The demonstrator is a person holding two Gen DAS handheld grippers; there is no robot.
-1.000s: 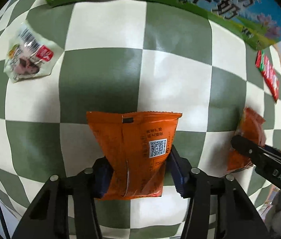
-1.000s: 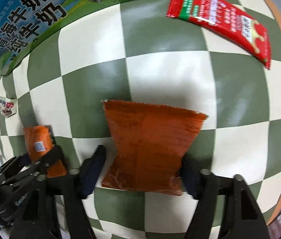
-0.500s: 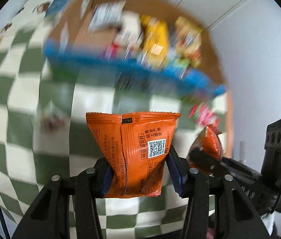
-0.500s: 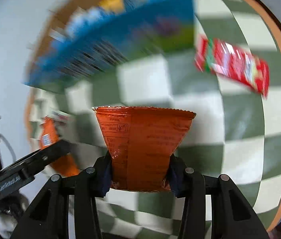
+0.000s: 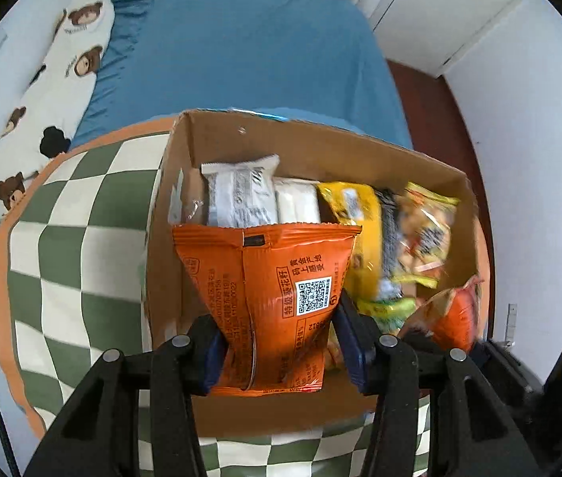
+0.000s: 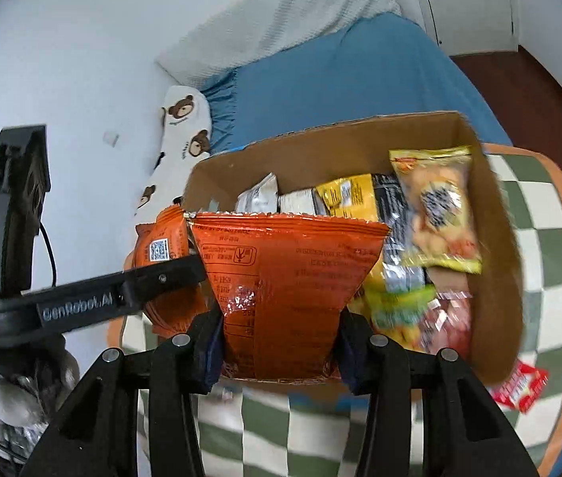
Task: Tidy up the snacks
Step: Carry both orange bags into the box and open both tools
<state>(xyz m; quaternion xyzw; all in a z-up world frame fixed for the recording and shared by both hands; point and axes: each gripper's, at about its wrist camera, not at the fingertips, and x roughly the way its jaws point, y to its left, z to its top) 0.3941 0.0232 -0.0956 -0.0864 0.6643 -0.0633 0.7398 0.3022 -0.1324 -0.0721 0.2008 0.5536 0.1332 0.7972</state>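
My left gripper (image 5: pixel 277 342) is shut on an orange snack packet with a QR code (image 5: pixel 273 286) and holds it above the near side of an open cardboard box (image 5: pixel 320 151). My right gripper (image 6: pixel 279 346) is shut on a second orange snack packet (image 6: pixel 288 278), also held over the box (image 6: pixel 320 139). The box holds white, yellow and clear snack packs. The right gripper's packet shows at the right in the left wrist view (image 5: pixel 456 314); the left gripper's packet shows at the left in the right wrist view (image 6: pixel 161 246).
The box stands on a round table with a green-and-white checked cloth (image 5: pixel 66 246). A red sachet (image 6: pixel 519 389) lies on the cloth right of the box. A blue bed (image 5: pixel 241 51) and a bear-print pillow (image 5: pixel 54 91) are behind the table.
Both grippers closed on their orange packets, lifted them off the checked cloth and carried them up over the open box, which now fills both views.
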